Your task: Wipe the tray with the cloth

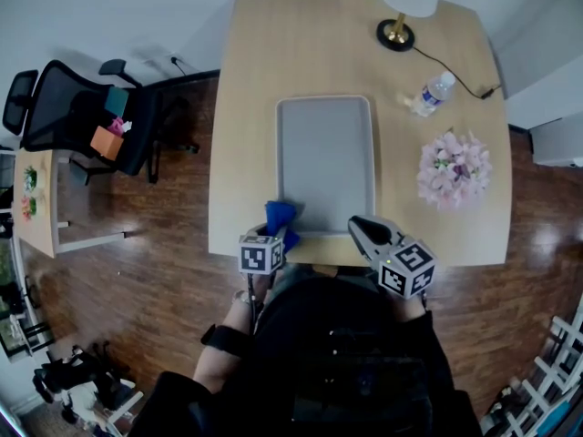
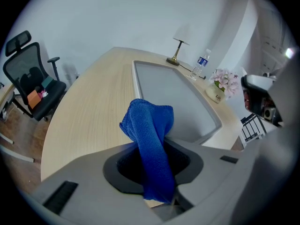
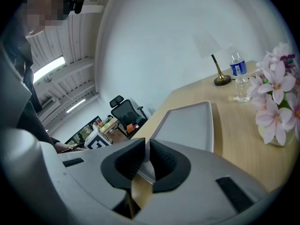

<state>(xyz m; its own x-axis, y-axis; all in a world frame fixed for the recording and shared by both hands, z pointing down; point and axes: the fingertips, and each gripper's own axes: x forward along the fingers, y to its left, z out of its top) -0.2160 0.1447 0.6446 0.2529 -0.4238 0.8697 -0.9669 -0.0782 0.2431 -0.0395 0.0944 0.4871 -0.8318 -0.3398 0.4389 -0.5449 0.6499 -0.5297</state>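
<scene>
The tray (image 1: pixel 325 167) lies in the middle of the bench (image 1: pixel 250 107), its long sides running away from me. At its near left corner the cloth (image 1: pixel 280 215) sits between my left tongs (image 1: pixel 273 237), reaching over the tray's edge. My right tongs (image 1: pixel 363 228) are at the near right corner, above the bench's front edge. Right of the tray stand the flowers (image 1: pixel 453 171). Behind them lies the bottle (image 1: pixel 431 94), and farther back, near the far edge, stands the lamp (image 1: pixel 398 30). Left of the bench, on the floor, stands a chair (image 1: pixel 82 116).
</scene>
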